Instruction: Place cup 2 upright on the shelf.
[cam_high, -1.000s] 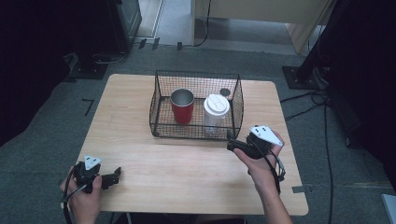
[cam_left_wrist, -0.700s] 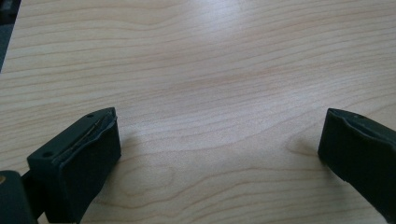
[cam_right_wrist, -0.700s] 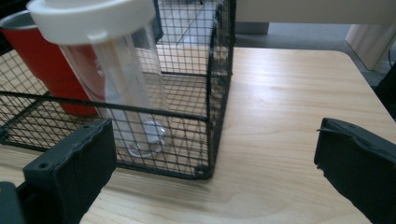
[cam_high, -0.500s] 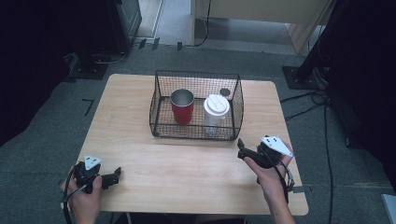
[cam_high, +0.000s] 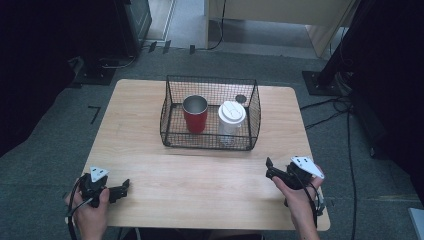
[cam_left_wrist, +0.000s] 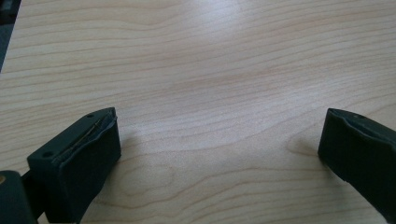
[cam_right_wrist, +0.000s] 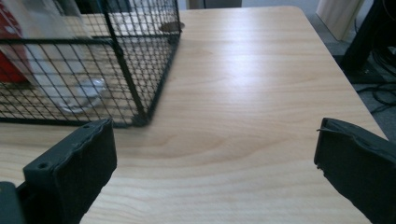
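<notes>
Both grippers empty, fingers spread wide. Left gripper (cam_high: 121, 187) near-left on tabletop (cam_high: 200, 175); right gripper (cam_high: 270, 169) near-right. Red cup (cam_high: 195, 114) and white lidded cup (cam_high: 231, 119) upright in wire basket (cam_high: 252, 107), centre-far.

Dim room edges, soft overhead glare on table (cam_high: 150, 130), blurred near tongs

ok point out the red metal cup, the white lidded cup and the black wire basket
red metal cup (cam_high: 195, 120), high view, on its red side wall
white lidded cup (cam_high: 232, 112), high view, on the middle of its white lid
black wire basket (cam_high: 210, 146), high view, on its near wire wall
</notes>
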